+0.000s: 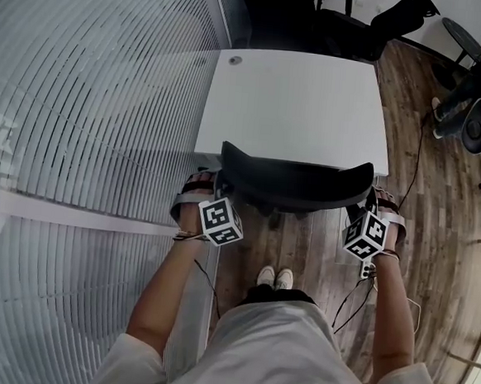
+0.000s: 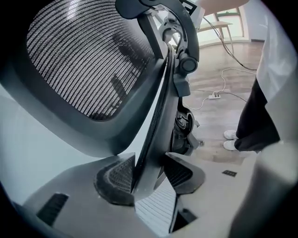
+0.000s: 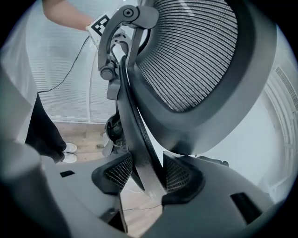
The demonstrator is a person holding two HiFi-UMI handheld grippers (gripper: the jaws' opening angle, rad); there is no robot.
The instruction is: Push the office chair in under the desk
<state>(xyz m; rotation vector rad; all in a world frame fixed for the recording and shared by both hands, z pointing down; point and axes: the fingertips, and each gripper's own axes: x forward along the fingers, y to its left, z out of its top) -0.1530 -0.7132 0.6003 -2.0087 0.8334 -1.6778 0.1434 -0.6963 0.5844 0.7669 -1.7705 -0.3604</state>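
The office chair (image 1: 295,181) stands on the wooden floor (image 1: 319,251) with its mesh backrest (image 2: 88,60) close to the near edge of the white desk (image 1: 297,109). The left hand-held gripper (image 2: 149,173) and the right hand-held gripper (image 3: 148,175) each clamp one side edge of that backrest.

A small round grommet (image 1: 235,61) is set into the white desk (image 1: 297,109) near its far left corner. The desk is carried by a wooden plank floor (image 1: 433,268). At the desk's near edge, the office chair (image 1: 295,183) is stood on this floor, with white shoes (image 1: 275,277) behind it. A dark cable (image 1: 415,159) is laid beside the right edge.
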